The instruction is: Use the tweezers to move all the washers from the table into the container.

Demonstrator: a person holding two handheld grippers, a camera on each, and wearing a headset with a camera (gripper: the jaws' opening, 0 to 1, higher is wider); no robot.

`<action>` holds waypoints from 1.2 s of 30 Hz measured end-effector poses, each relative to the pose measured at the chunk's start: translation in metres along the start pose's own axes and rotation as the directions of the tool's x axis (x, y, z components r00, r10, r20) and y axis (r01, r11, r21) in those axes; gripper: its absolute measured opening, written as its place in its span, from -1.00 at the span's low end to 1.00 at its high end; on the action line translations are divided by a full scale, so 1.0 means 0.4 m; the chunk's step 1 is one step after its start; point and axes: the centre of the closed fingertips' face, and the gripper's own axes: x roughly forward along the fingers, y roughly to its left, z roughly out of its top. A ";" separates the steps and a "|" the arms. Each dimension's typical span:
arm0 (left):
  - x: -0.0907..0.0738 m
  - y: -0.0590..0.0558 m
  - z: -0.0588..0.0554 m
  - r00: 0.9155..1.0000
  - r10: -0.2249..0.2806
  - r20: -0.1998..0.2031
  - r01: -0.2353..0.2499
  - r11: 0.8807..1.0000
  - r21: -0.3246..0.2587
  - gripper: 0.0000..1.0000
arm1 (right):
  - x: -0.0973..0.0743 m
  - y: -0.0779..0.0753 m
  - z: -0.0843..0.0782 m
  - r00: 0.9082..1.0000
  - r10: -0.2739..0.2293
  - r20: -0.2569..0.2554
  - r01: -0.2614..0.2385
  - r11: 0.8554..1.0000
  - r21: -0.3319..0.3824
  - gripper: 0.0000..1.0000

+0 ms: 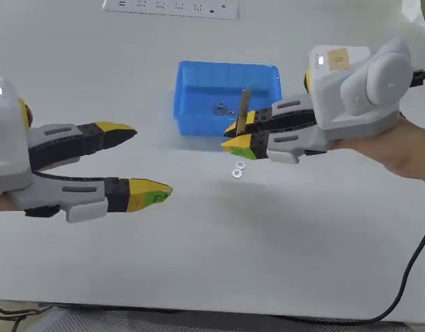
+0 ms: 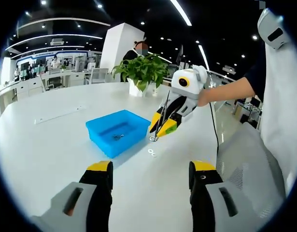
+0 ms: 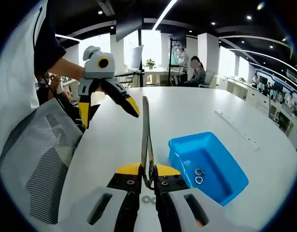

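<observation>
You had the right gripper (image 1: 238, 135) clamped on the tweezers (image 1: 242, 109), their long axis near upright and the lower end just above the two washers (image 1: 238, 170) on the table (image 1: 267, 242) beside the blue container (image 1: 198, 123) (the left gripper (image 1: 148, 160), jaws apart, hung well away)

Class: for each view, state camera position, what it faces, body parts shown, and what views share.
Head view: headset, down onto blue container, left gripper, right gripper; hand shows.
Left gripper view: faces right gripper holding tweezers; own fingers, arm.
Right gripper view: faces left gripper; own fingers, torso.
All share the container.
</observation>
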 end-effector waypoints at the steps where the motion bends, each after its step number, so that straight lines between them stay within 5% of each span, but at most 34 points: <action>1: -0.005 0.004 -0.002 1.000 0.004 -0.005 -0.004 1.000 0.010 0.41 | -0.007 -0.004 0.008 1.000 -0.004 -0.002 0.004 1.000 -0.013 -0.80; 16: -0.031 0.018 0.005 0.999 0.033 0.010 -0.033 0.999 -0.016 0.99 | -0.068 -0.123 0.094 0.995 -0.097 0.021 0.098 0.992 -0.076 -0.80; 22: -0.037 0.021 -0.002 0.999 0.042 -0.001 -0.042 0.999 -0.006 0.99 | -0.056 -0.193 0.108 0.990 -0.133 0.040 0.136 0.989 -0.063 -0.80; 27: -0.045 0.029 -0.007 0.998 0.055 -0.001 -0.055 0.998 -0.021 0.99 | -0.026 -0.235 0.089 0.989 -0.143 0.037 0.145 0.989 -0.039 -0.80; 36: -0.056 0.051 -0.040 0.997 0.078 -0.022 -0.079 0.995 -0.059 0.98 | 0.057 -0.305 -0.016 0.990 -0.140 -0.027 0.141 0.990 0.012 -0.80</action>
